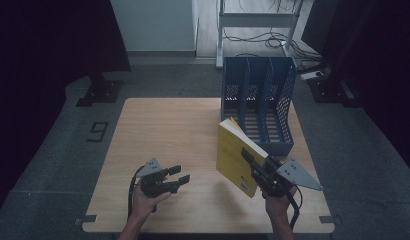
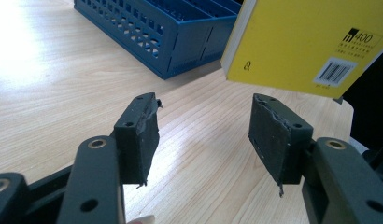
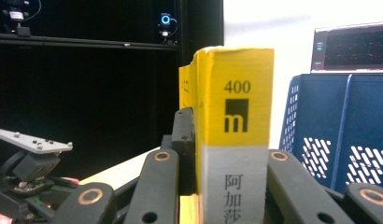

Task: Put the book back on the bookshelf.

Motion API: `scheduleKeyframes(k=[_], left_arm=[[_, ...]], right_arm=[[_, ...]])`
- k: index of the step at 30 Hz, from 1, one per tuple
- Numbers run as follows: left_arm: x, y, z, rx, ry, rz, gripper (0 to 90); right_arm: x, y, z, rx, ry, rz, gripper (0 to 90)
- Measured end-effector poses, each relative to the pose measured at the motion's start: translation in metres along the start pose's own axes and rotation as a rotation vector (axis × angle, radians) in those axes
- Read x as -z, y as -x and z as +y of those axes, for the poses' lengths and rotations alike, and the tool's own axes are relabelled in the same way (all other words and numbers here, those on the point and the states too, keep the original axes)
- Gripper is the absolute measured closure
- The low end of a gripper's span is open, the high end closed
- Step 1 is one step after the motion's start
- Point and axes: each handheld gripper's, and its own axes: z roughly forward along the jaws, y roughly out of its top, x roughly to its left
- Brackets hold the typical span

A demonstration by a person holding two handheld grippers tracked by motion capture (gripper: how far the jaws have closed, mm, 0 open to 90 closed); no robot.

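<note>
The right hand-held gripper pinches a yellow book by its lower end, holding it tilted above the tabletop near the front right corner, its upper end just in front of the blue file rack that stands at the far right edge. The left hand-held gripper hovers near the front edge, left of the book, its jaws spread apart with nothing between them.

Between the black jaws sits a yellow book with a grey lower spine, black lettering and a white barcode patch. Beyond the jaws, a blue perforated file rack stands on the pale wood-grain desk.
</note>
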Motion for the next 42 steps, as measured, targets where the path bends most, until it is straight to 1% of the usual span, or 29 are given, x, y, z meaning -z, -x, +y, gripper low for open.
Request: scheduleKeyframes(k=[4,11,19,22,26,34,42], left_arm=[[-0.001,-0.001,0.000,0.005,-0.014,0.000,42.0],[0.000,-0.004,-0.001,0.017,-0.020,-0.001,41.6],[0.001,-0.006,0.000,0.025,-0.028,0.001,41.4],[0.002,-0.007,0.000,0.030,-0.024,0.000,41.2],[0.004,-0.008,0.000,0.034,-0.015,0.000,41.2],[0.004,-0.009,0.000,0.037,-0.017,-0.001,41.2],[0.006,-0.011,0.000,0.040,-0.010,0.000,41.3]], right_arm=[[-0.001,0.003,0.003,-0.009,0.010,-0.007,74.7],[-0.006,0.009,0.012,0.000,0.023,-0.037,74.6],[-0.014,0.019,0.018,-0.012,0.027,-0.077,74.6],[-0.016,0.023,0.019,-0.016,0.030,-0.081,74.6],[-0.019,0.025,0.023,-0.002,0.033,-0.087,74.6],[-0.026,0.028,0.030,0.003,0.041,-0.096,74.6],[-0.031,0.034,0.033,-0.023,0.046,-0.113,74.6]])
